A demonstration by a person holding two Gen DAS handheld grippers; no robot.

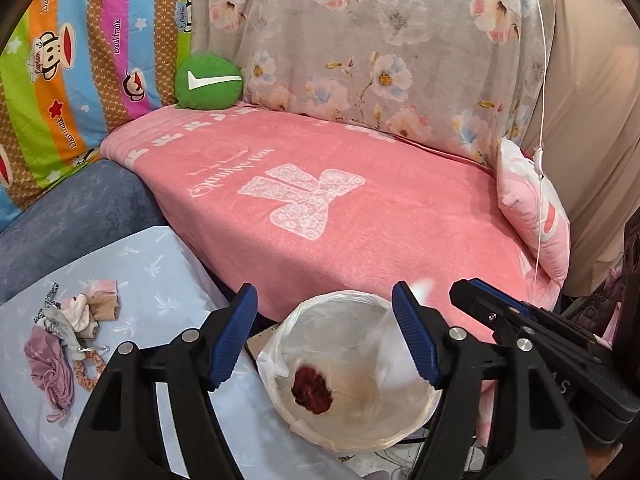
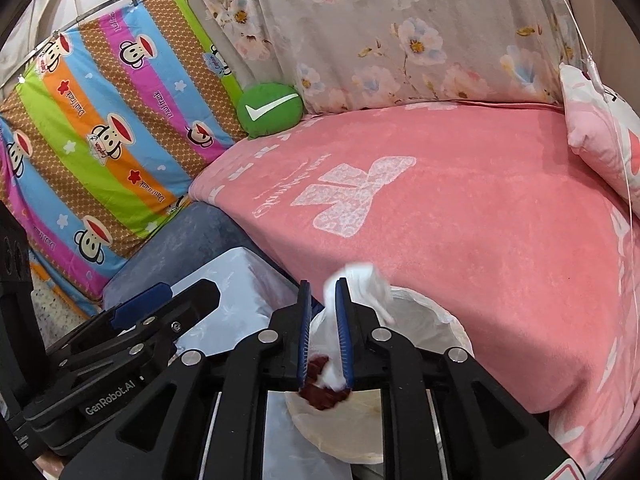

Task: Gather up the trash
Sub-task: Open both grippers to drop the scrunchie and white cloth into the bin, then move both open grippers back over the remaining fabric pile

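Observation:
A bin lined with a clear plastic bag stands between the pink bed and a light blue table, with a dark red scrap inside. My left gripper is open and empty, its jaws spread above the bin's mouth. My right gripper is shut on a crumpled white tissue, held over the bin. The right gripper also shows at the right in the left wrist view, with the blurred tissue at its tip.
A pink blanket covers the bed behind the bin. A green round cushion and a pink pillow lie on it. The light blue table at the left holds cloth items and hair ties.

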